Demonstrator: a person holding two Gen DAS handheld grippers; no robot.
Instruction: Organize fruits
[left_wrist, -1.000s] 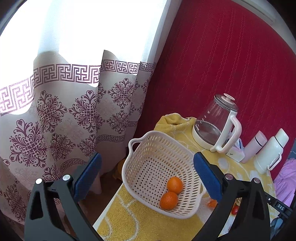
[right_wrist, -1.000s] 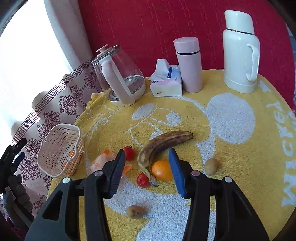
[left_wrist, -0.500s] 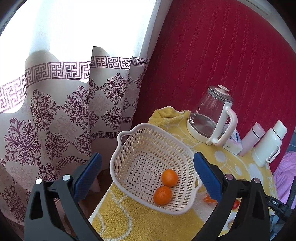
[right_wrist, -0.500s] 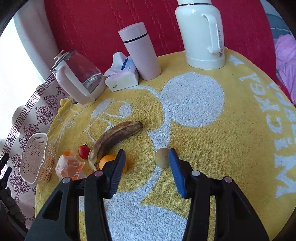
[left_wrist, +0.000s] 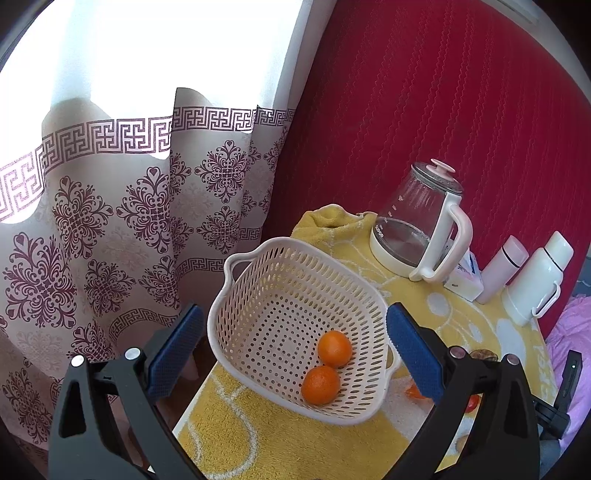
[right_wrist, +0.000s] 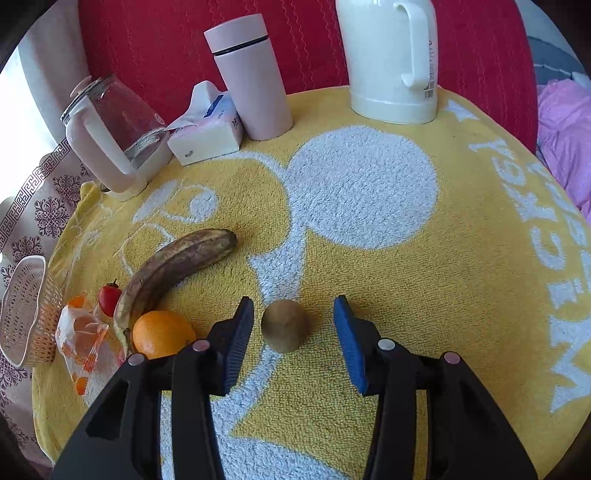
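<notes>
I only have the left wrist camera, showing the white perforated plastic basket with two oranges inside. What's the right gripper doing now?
Observer: The right gripper is open, its blue pads on either side of a round brown kiwi on the yellow towel, not touching it.
Operator: What other fruit is outside the basket?
Observer: A browned banana lies left of the kiwi, with a loose orange against its stem end.
Operator: Anything small?
Observer: One red cherry tomato sits beside the banana, on the side towards the white perforated basket.
</notes>
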